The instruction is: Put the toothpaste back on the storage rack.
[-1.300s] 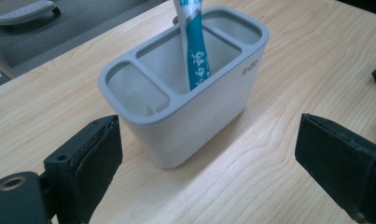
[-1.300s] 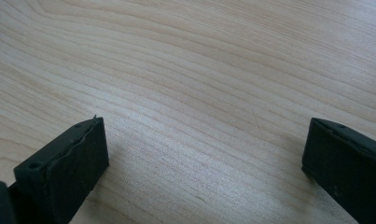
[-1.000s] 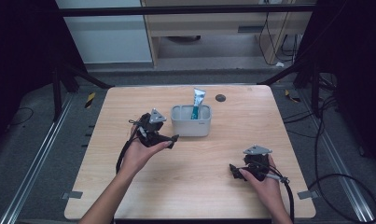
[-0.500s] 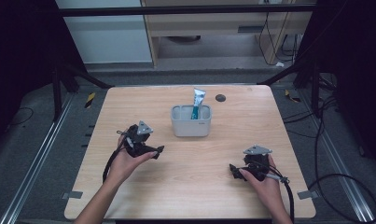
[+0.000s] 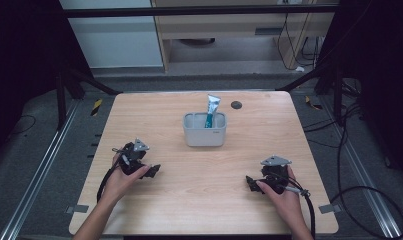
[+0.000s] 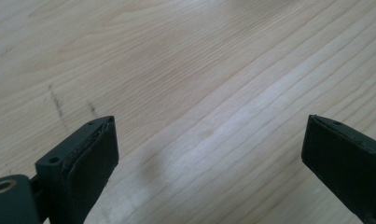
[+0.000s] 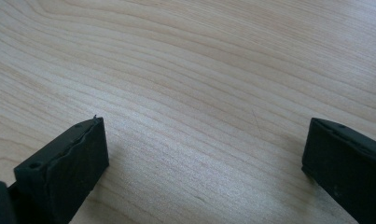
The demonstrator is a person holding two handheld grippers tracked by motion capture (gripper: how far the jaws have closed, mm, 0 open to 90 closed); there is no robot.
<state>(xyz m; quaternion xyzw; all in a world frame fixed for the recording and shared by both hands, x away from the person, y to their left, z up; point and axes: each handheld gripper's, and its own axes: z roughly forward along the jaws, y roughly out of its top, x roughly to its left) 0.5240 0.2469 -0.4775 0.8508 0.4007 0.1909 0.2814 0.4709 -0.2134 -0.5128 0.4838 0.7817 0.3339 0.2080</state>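
A grey bin (image 5: 204,131) stands at the middle of the wooden table (image 5: 199,200), with a white and teal tube (image 5: 211,110) upright in it. My left gripper (image 5: 154,170) rests low at the table's left front, held by a hand, well to the left of and nearer than the bin. In the left gripper view its jaws (image 6: 209,158) stand wide apart over bare wood. My right gripper (image 5: 249,182) sits at the right front, pointing left. Bare wood also lies between its wide-apart jaws (image 7: 204,163) in the right gripper view.
A small dark round disc (image 5: 235,104) lies on the table behind and to the right of the bin. Black cables trail from both grippers over the front edge. Dark frame posts and floor rails flank the table.
My left gripper has drawn back from beside the bin, moving left and toward the front of the table, lower over the wood. The right gripper has stayed put.
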